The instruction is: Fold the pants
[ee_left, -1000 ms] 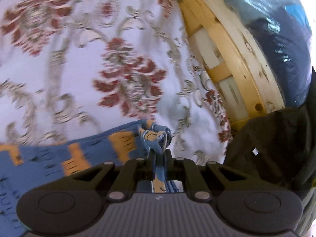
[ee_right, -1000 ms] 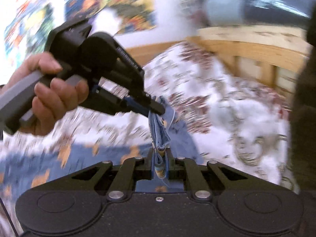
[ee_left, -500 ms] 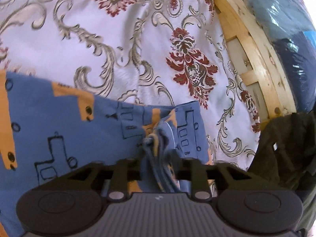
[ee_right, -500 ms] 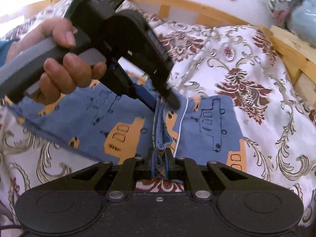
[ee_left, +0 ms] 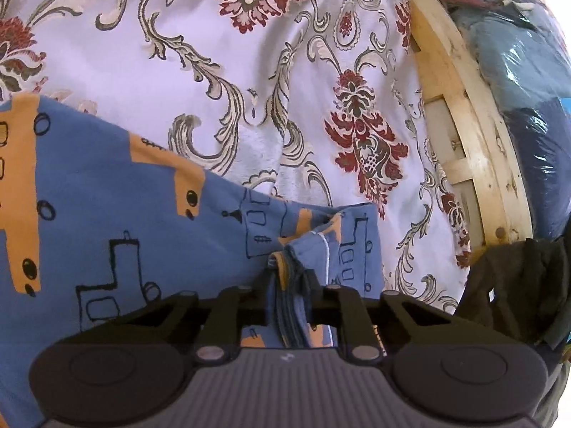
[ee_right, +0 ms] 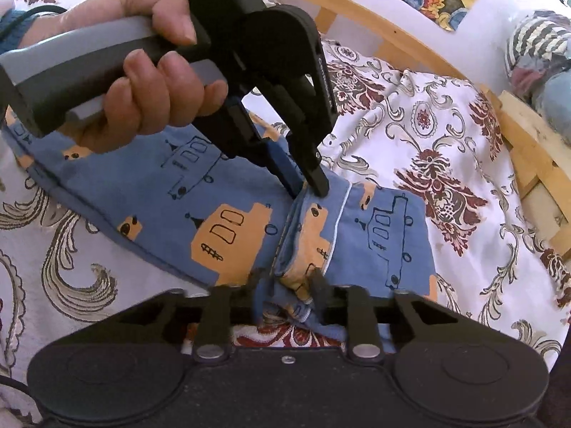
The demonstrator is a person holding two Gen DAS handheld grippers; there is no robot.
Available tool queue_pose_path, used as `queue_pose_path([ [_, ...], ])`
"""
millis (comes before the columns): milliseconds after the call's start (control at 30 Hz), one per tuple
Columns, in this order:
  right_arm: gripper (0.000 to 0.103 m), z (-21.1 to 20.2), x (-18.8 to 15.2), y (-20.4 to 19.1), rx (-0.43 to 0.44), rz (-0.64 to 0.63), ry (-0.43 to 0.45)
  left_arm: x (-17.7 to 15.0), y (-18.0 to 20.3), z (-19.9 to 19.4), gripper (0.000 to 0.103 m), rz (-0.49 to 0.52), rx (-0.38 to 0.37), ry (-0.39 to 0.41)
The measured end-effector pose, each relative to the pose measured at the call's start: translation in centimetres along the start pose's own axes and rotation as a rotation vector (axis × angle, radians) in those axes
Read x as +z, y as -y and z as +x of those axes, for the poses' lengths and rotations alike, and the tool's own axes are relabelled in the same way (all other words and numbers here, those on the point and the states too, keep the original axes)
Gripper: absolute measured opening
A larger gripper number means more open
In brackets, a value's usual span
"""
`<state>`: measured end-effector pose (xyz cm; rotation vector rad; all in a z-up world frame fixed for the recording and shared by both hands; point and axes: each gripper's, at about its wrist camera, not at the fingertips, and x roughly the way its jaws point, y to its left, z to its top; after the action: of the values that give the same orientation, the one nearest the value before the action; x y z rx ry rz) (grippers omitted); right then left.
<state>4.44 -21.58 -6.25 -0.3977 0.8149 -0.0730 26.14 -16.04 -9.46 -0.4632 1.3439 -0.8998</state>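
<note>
Pants (ee_left: 107,214) – soft matt cloth; bed frame (ee_left: 464,135) – pale rough wood; gripper (ee_right: 307,185) – matt plastic.

each camera sits just behind its own gripper, looking forward and steeply down at the bed from close range. the left wrist view faces the wooden bed frame (ee_left: 464,135). both share the blue pants (ee_left: 107,207) (ee_right: 171,192) on the floral bedspread (ee_left: 249,71) (ee_right: 428,125); the right wrist view also takes in the left gripper (ee_right: 307,187).

The pants (ee_right: 221,192) lie flat on the bedspread (ee_right: 446,135), running from 9 o'clock toward the centre in the right wrist view. The bed frame (ee_right: 528,142) curves behind from 12 to 3 o'clock. The left hand-held gripper (ee_right: 308,187) sits on the pants' folded edge.
</note>
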Motion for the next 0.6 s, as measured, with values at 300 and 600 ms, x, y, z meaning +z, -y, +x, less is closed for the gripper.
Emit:
queue_pose_path([
  [300,0.009,-0.6,0.0,-0.1,0.003,-0.015,0.034,0.0,-0.5,-0.5,0.012,-0.032,-0.001,0.002],
  [600,0.009,-2.3,1.1,-0.7,0.049,0.037,0.064,-0.5,-0.7,-3.5,0.012,-0.034,0.03,0.012],
])
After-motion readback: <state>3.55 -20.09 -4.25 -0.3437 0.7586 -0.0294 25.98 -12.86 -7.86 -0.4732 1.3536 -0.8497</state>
